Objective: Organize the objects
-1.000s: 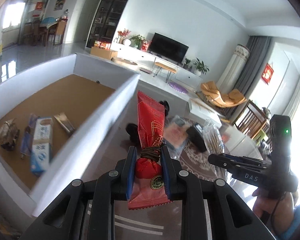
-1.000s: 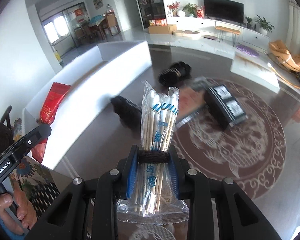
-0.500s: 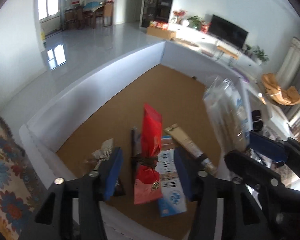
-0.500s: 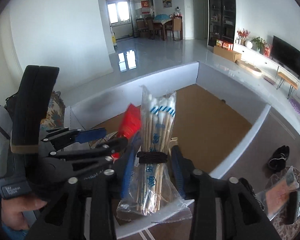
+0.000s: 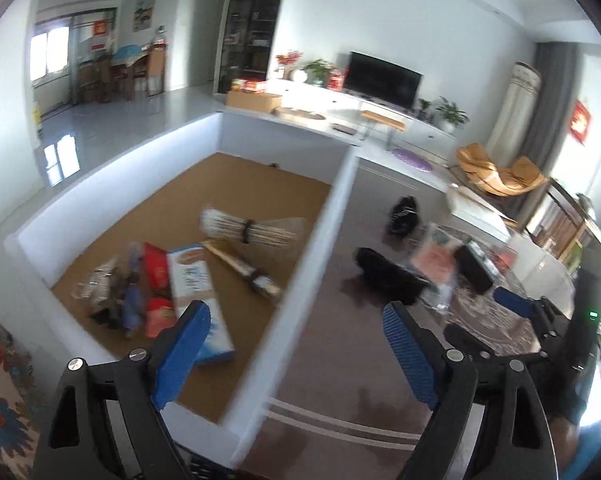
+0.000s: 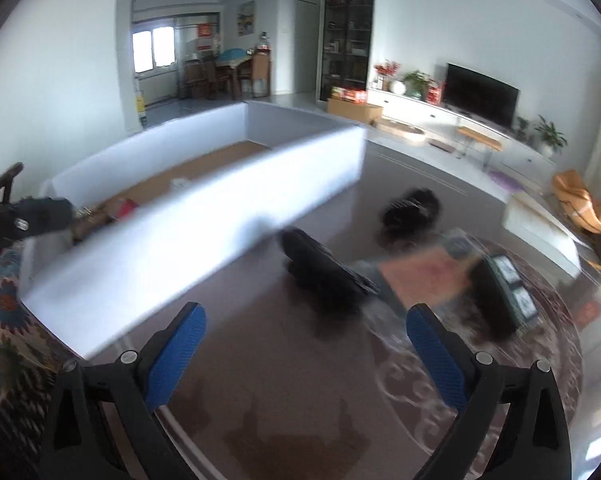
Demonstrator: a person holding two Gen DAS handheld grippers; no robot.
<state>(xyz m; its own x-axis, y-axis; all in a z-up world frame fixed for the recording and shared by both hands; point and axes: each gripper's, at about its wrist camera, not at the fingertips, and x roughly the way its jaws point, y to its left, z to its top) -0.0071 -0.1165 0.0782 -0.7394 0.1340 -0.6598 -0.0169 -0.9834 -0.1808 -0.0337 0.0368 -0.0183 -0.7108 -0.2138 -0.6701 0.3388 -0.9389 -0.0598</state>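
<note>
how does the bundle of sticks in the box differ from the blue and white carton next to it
The bundle of sticks is a thin sheaf cinched by a dark band and fanning at both ends; the blue and white carton is a flat, solid rectangular pack. The bundle is pale tan; the carton is printed blue and white. The bundle lies farther from the camera, the carton nearer, partly behind the left gripper. Both lie flat on the brown floor of the white box.

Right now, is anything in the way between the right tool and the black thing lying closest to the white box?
Nothing visible is. The right tool is open and holds nothing, and the black bundle lies ahead of it on bare tabletop. The white box wall stands off to the left, beside that path rather than across it.
</note>
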